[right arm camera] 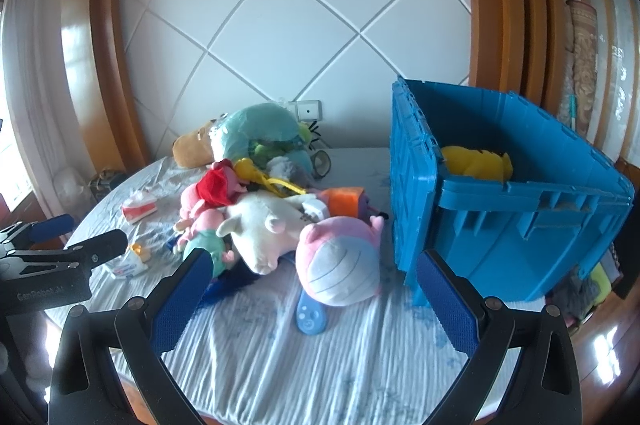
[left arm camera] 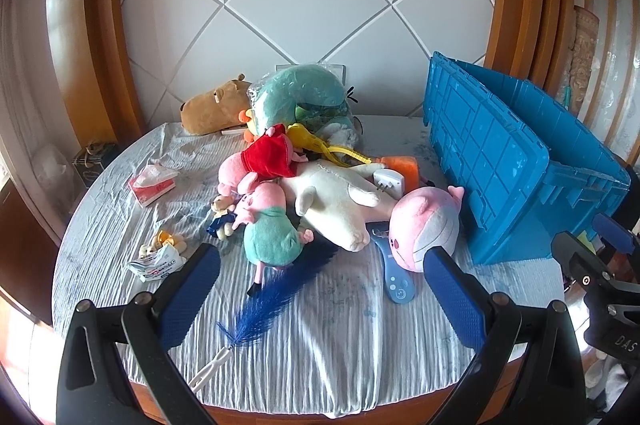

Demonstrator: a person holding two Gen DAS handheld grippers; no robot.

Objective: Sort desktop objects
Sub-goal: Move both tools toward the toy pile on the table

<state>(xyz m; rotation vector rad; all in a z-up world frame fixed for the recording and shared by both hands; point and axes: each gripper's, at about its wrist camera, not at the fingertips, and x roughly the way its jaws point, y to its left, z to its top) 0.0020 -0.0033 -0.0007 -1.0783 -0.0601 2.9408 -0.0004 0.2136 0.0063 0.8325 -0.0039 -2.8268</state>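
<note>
Hovering above the near edge of the table (left arm camera: 340, 345), both grippers have their jaws wide apart and hold nothing. The left gripper (left arm camera: 322, 299) looks down at the pile of plush toys (left arm camera: 304, 185) that lies ahead of it in the middle of the table. The right gripper (right arm camera: 314, 305) is just beside it on the right and faces the same pile. The pink round plush (right arm camera: 340, 261) is the nearest toy to the right gripper; it lies straight ahead, between the pile and the blue crate (right arm camera: 520, 225). The white plush (left arm camera: 340, 205) lies with its long axis slanted from far left to near right, and the blue feather duster (left arm camera: 276, 301) points toward the left gripper. The crate stands at the right side, open on top, and a yellow plush (right arm camera: 478, 163) is already inside. I judge the right hand is better placed for the pink plush, since the crate is on its side.

The table carries a wrinkled light cloth. Behind is a white wall with diagonal lines and wooden frames. A small packet (left arm camera: 158, 263) at the left is perhaps tissues; the print is too small to read.
</note>
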